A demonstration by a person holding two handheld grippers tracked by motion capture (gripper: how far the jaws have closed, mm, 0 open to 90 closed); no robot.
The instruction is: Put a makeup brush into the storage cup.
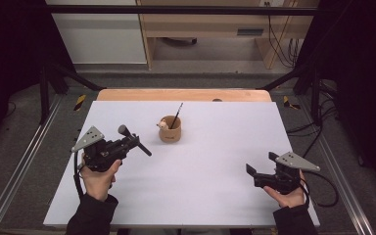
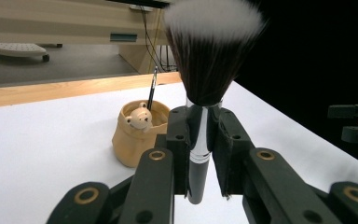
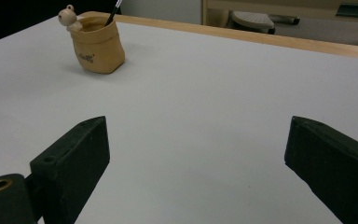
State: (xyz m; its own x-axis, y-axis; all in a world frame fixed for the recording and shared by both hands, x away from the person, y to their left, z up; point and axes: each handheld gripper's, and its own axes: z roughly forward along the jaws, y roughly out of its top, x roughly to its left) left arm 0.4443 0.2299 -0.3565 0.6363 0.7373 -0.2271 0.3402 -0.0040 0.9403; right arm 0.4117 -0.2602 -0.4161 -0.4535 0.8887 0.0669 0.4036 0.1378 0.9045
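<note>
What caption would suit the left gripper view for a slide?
Left gripper shut on a makeup brush, bristles up, with a tan holder beyond on the white table.

Tan bear-faced holder (image 1: 170, 131) with thin pen (image 1: 176, 116) on white table (image 1: 215, 196).

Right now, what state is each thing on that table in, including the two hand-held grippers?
Left hand-held gripper: shut on the makeup brush's handle, held above the table.
Makeup brush: clamped, bristles fluffed and free of the jaws.
Right hand-held gripper: open, nothing between its jaws.
Tan bear cup: upright on the white table, apart from both grippers.
Thin dark stick: standing tilted inside the cup.
</note>
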